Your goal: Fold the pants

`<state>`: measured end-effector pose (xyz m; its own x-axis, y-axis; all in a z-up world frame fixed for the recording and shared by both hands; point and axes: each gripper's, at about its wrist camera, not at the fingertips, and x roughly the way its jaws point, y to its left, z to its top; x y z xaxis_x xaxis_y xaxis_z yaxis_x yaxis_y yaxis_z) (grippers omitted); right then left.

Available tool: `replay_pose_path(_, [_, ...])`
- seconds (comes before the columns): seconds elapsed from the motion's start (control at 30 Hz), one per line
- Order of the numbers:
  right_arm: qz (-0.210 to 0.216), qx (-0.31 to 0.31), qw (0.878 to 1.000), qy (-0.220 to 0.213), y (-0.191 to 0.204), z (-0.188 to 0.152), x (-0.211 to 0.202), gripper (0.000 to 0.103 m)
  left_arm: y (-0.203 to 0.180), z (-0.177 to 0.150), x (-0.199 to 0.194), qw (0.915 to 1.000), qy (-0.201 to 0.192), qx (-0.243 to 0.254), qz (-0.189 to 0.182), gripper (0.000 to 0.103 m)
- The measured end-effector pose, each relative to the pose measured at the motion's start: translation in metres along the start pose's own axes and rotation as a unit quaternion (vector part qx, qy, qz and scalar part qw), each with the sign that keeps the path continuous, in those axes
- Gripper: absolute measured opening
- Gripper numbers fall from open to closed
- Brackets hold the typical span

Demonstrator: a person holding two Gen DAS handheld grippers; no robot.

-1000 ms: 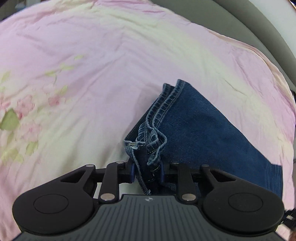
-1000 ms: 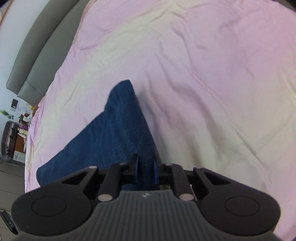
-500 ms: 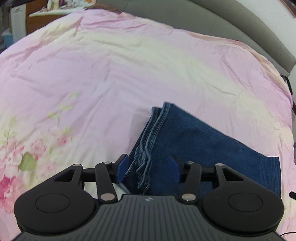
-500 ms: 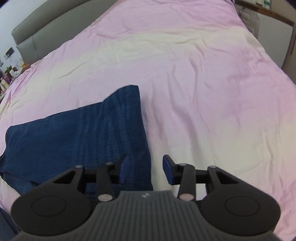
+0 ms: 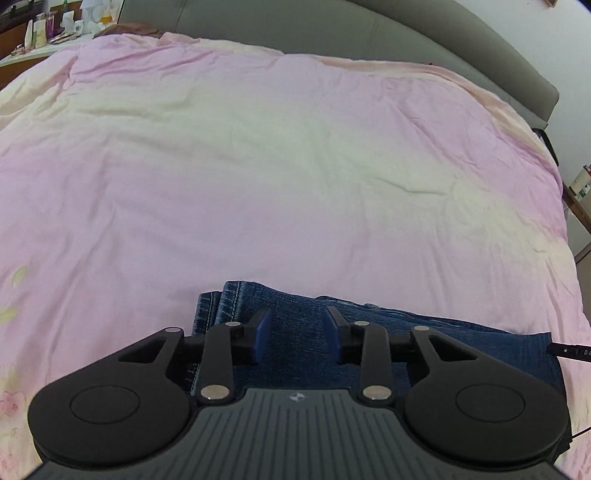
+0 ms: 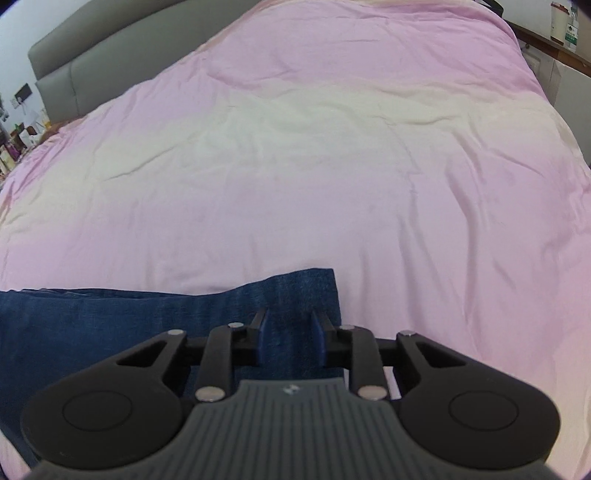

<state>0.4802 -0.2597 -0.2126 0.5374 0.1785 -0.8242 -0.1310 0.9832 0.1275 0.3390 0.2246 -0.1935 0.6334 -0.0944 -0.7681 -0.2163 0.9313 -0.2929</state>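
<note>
Between both sets of blue pads there's only air, w/ denim showing below the gap. Left gripper (image 5: 297,334): jaws closing, pads apart, nothing pinched, so it's released. Right gripper (image 6: 290,334): jaws closing too, narrower gap, pads not pressing on cloth as far as the view shows.

Under them, one pair of jeans (image 5: 295,306) lies folded flat on the bed. Left wrist view: stitched hem edges stacked at the left end, just left of the left pad; cloth runs off to the right under the gripper body. Right wrist view: jeans (image 6: 110,314) end in a clean corner just right of the right pad, and stretch away left to the frame edge.

Surface: one pink-and-cream bedsheet (image 5: 295,166), lightly creased, faint flower print at the left edge in left view. Beyond it, a grey padded headboard (image 5: 369,33). Room edges: cluttered side table (image 5: 48,29) w/ bottles far left in left view; a bottle (image 6: 570,31) on a ledge top right in right view.

Count: 2 grippers, 1 jeans, 1 bed.
</note>
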Motion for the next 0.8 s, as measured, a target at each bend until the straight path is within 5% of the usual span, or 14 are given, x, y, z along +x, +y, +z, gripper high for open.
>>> replay_pose_path(0.1, [-0.018, 0.021, 0.999, 0.036, -0.016, 0.002, 0.034, 0.015, 0.008, -0.001, 0.02, 0.9999, 0.016, -0.002, 0.004, 0.029])
replay_pose_path(0.23, [-0.026, 0.025, 0.998, 0.046, -0.025, 0.001, 0.046, 0.037, 0.01, 0.002, 0.026, 0.9997, 0.022, -0.005, 0.007, 0.029])
replay_pose_path(0.33, [-0.02, 0.03, 0.999, 0.04, -0.028, 0.002, 0.034, 0.034, -0.003, 0.005, 0.014, 0.9994, 0.02, 0.019, 0.02, 0.029])
replay_pose_path(0.47, [-0.01, -0.038, 0.999, 0.03, -0.003, -0.01, -0.002, 0.033, -0.035, -0.006, -0.007, 0.9951, 0.029, 0.093, 0.018, 0.029])
replay_pose_path(0.63, [0.04, -0.172, 0.984, 0.041, 0.05, -0.045, -0.048, 0.033, -0.098, -0.043, -0.031, 0.971, 0.068, 0.227, -0.029, 0.029])
replay_pose_path(0.8, [0.063, -0.256, 0.963, 0.055, 0.084, -0.088, -0.069, 0.032, -0.149, -0.09, -0.044, 0.9426, 0.1, 0.311, -0.068, 0.029])
